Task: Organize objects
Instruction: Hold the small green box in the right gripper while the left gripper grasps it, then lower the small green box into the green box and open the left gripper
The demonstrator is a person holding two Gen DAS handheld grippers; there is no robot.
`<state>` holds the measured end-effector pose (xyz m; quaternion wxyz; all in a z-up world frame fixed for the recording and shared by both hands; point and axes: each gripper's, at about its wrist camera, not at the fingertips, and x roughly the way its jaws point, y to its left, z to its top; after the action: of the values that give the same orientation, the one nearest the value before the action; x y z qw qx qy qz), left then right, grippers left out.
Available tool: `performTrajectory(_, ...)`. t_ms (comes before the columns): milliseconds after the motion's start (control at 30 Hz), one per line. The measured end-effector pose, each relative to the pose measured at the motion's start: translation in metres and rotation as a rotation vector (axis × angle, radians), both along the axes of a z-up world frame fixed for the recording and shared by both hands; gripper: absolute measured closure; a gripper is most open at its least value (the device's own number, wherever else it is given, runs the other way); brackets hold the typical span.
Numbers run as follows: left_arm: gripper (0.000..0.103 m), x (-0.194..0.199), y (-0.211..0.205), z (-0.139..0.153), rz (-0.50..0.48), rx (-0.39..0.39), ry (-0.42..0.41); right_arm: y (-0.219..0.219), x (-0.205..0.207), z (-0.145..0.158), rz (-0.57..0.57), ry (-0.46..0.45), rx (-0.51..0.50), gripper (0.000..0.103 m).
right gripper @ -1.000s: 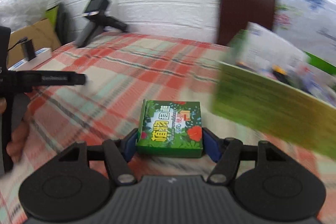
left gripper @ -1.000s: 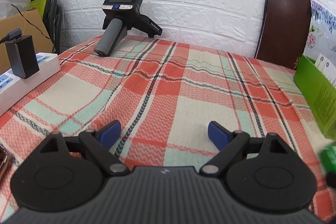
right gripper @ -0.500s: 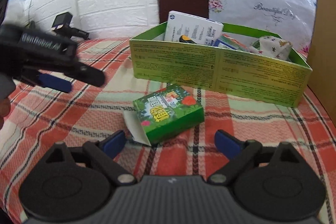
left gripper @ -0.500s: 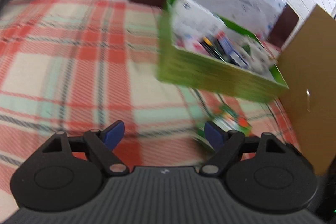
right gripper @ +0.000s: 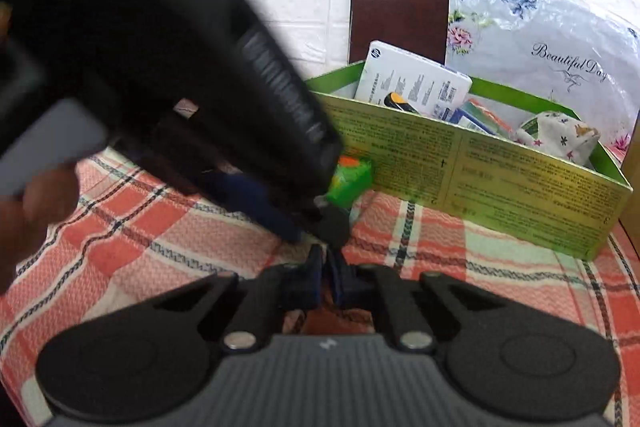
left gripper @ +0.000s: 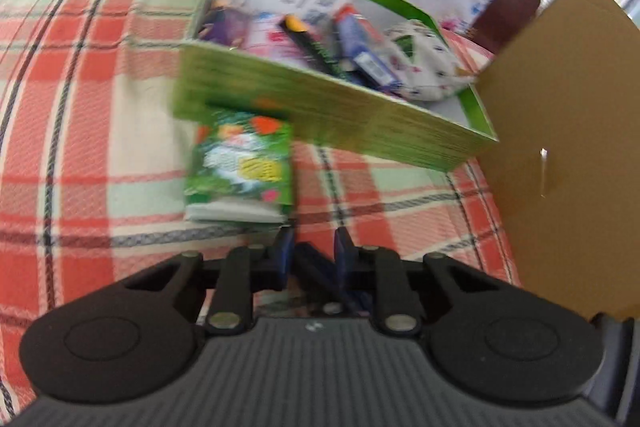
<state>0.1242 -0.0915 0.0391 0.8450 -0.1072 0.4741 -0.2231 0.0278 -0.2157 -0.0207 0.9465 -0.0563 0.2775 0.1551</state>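
A red, cream and mint plaid cloth (left gripper: pixel 100 155) covers the surface. One brown cardboard panel (left gripper: pixel 568 131) stands at 3 o'clock in your left view. One open green storage box (right gripper: pixel 480 163) sits at 2 o'clock in your right view, holding one white printed carton (right gripper: pixel 412 83), one white patterned pouch (right gripper: pixel 560 135), and pens and small packs too blurred to count. Behind it stand one dark brown chair back (right gripper: pixel 400 7) and one floral plastic bag (right gripper: pixel 552 39).

One small green card box (left gripper: pixel 244 163) lies flat on the cloth at 11 o'clock from your left gripper (left gripper: pixel 310 247), touching the storage box's near wall; half a second ago it lay apart from that wall, angled.

You hold two grippers. The left one's blue pads are drawn close together with nothing of the card box between them; a dark shape behind the gap is too blurred to name. A second ago those jaws stood wide and faced a different part of the table. Your right gripper (right gripper: pixel 325 269) is fully closed and empty; a second ago it clasped the card box. In the right view your left gripper crosses from 10 o'clock, hiding most of the card box, with your hand (right gripper: pixel 36 203) at 9 o'clock.
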Motion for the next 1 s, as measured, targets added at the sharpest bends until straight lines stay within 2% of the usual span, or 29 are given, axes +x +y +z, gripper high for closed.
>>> performTrajectory(67,0.078,-0.002,-0.005,0.004,0.005,0.024,-0.006,-0.002,0.001,0.002,-0.006,0.006,-0.004,0.084)
performTrajectory(100,0.077,-0.004,-0.002,0.006,-0.004,0.015,-0.01,-0.004,0.0,0.002,-0.015,0.002,-0.004,0.061)
performTrajectory(133,0.072,-0.004,0.003,0.012,-0.004,0.009,-0.031,-0.007,-0.002,0.003,-0.025,-0.01,0.003,0.046)
performTrajectory(167,0.06,-0.005,0.01,0.018,0.011,0.014,-0.071,-0.01,-0.003,0.005,-0.026,-0.016,0.014,0.044)
performTrajectory(233,0.045,-0.002,0.026,0.03,0.071,0.063,-0.162,-0.013,-0.002,0.007,-0.015,-0.008,0.037,0.043)
performTrajectory(300,0.044,0.01,0.037,0.034,0.116,0.103,-0.192,-0.011,0.005,0.009,-0.008,-0.004,0.056,0.039)
performTrajectory(367,0.044,0.026,0.04,0.031,0.091,0.091,-0.172,-0.005,0.016,0.01,-0.002,0.005,0.055,0.033)
performTrajectory(500,0.047,0.052,0.031,0.004,0.025,0.109,-0.093,0.012,0.04,0.005,0.026,0.028,0.006,0.033)
performTrajectory(533,0.055,0.056,0.026,-0.005,0.01,0.11,-0.061,0.015,0.047,0.002,0.036,0.052,0.002,0.036)
performTrajectory(567,0.059,0.059,0.025,-0.013,0.005,0.09,-0.036,0.014,0.053,0.001,0.047,0.061,0.027,0.038)
performTrajectory(633,0.06,0.049,0.026,-0.009,0.04,0.074,-0.061,0.01,0.053,0.004,0.041,0.065,0.06,0.045)
performTrajectory(733,0.068,0.027,0.029,0.008,0.025,0.077,-0.105,0.001,0.035,0.009,0.045,0.048,0.109,0.05)
performTrajectory(767,0.068,0.018,0.031,0.016,0.022,0.06,-0.122,0.0,0.025,0.013,0.045,0.023,0.116,0.05)
performTrajectory(867,0.068,-0.005,0.03,0.041,-0.002,0.031,-0.211,-0.003,-0.008,0.028,0.02,-0.129,0.096,0.05)
performTrajectory(1000,0.067,0.003,0.008,0.068,-0.027,0.043,-0.319,-0.012,0.0,0.046,-0.044,-0.239,0.082,0.05)
